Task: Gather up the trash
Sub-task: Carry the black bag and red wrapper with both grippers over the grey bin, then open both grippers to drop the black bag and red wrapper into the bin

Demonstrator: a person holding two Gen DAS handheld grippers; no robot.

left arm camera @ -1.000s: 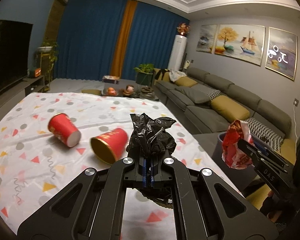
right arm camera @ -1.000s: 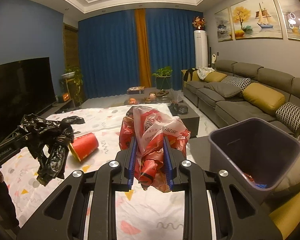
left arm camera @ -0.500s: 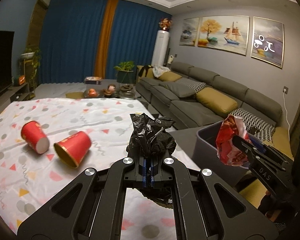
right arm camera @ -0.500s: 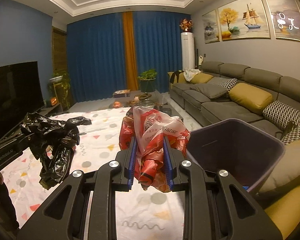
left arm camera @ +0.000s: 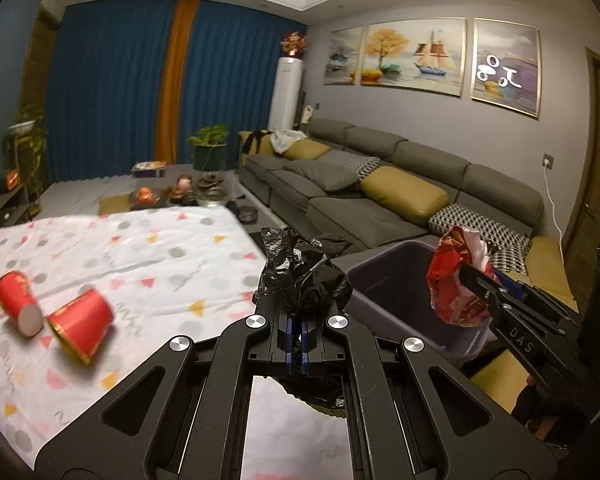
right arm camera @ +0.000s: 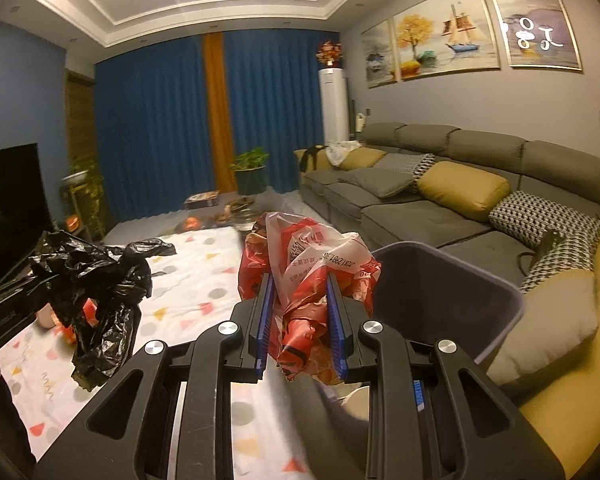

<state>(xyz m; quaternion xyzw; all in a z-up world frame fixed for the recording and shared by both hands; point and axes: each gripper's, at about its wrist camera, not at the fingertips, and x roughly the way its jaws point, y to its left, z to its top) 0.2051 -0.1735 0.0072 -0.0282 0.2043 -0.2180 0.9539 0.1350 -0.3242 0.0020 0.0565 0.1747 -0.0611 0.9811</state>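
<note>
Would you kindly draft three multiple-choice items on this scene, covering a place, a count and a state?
1. Where is the grey plastic bin?
A. on the sofa
B. beside the table's right edge
C. under the TV

2. How many red paper cups lie on the patterned tablecloth?
A. one
B. two
C. four

3. What do the right tongs hold?
A. nothing
B. a cup
C. a crumpled red-and-white plastic bag

Answers:
1 B: the bin stands just off the tablecloth.
2 B: two cups lie on their sides.
3 C: the right tongs are shut on the bag; the left tongs grip a black plastic bag.
</note>
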